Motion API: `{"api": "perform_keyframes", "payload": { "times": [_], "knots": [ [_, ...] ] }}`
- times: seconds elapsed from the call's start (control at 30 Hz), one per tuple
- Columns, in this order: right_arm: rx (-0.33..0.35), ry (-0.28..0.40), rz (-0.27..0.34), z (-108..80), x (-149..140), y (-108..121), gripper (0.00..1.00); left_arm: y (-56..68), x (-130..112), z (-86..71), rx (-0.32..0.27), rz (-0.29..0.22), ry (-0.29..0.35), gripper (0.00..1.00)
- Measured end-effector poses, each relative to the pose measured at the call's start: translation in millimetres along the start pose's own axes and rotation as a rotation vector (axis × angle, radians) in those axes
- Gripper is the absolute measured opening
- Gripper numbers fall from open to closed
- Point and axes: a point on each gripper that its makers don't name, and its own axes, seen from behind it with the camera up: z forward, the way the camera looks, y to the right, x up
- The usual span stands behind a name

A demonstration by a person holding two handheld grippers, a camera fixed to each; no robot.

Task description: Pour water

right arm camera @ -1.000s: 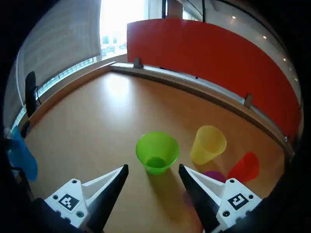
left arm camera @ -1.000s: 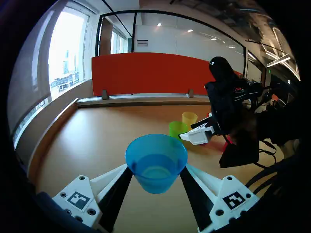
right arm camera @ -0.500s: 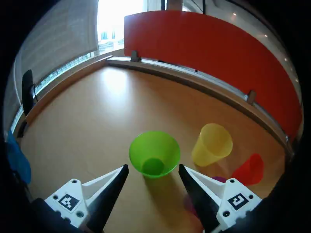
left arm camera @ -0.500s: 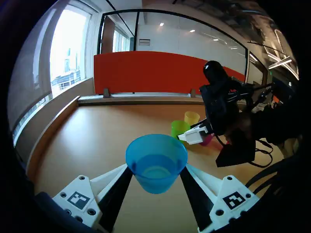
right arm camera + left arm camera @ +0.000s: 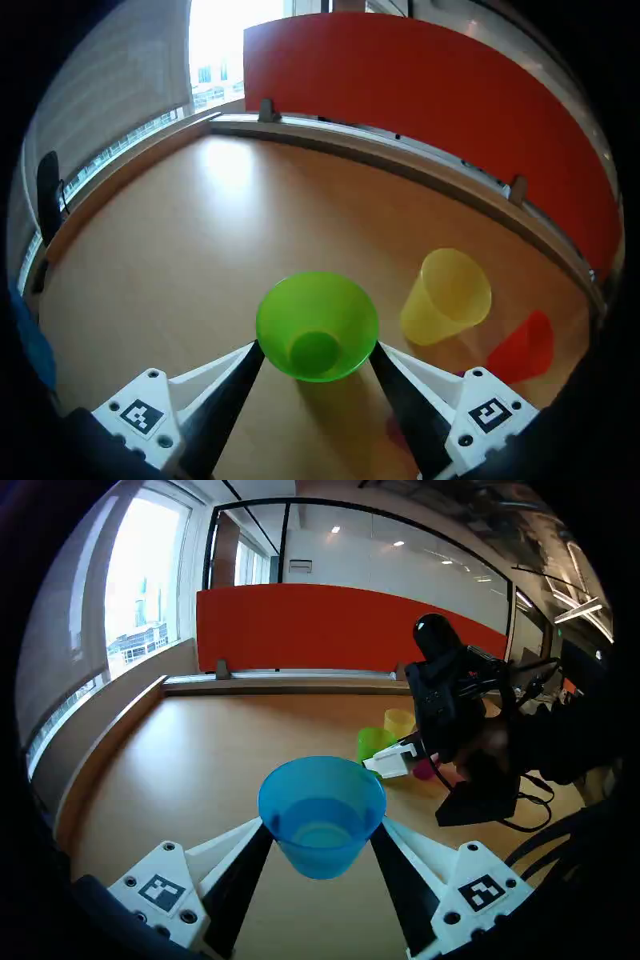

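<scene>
On the near surface (image 5: 200, 240), the green cup (image 5: 317, 324) sits between the jaws of the right gripper (image 5: 316, 348), which are apart. The left gripper (image 5: 322, 826) has its jaws clamped on the blue cup (image 5: 322, 800) of water (image 5: 322, 834). Next, I think, squeeze the green cup, then tip the water in.

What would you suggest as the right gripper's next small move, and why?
Probably close the right gripper on the green cup: its open fingers flank the cup, which stands upright on the table, apparently empty. The left gripper holds the blue cup with water, ready to pour.
</scene>
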Motion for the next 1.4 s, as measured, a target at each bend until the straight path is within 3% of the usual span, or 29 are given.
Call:
{"api": "perform_keyframes", "payload": {
  "times": [0.23,0.43,0.87,1.1,1.4],
  "knots": [
    [-0.017,0.007,-0.008,4.8,-1,2,0.99,-1.8,0,1.3,0.0,0.0,-0.001,0.81],
    [-0.02,0.02,-0.011,7.0,0,4,0.86,-2.8,-2,1.9,0.0,0.0,-0.004,0.81],
    [0.002,0.109,-0.047,-0.7,16,-1,0.85,-4.0,-1,2.6,0.003,0.003,-0.004,0.81],
    [0.037,0.202,-0.063,-27.2,36,-9,0.85,-1.1,10,2.9,-0.003,0.012,0.011,0.81],
    [0.074,0.374,-0.044,-98.3,79,-16,0.85,4.5,31,0.2,-0.015,0.033,0.042,0.81]
  ]
}}
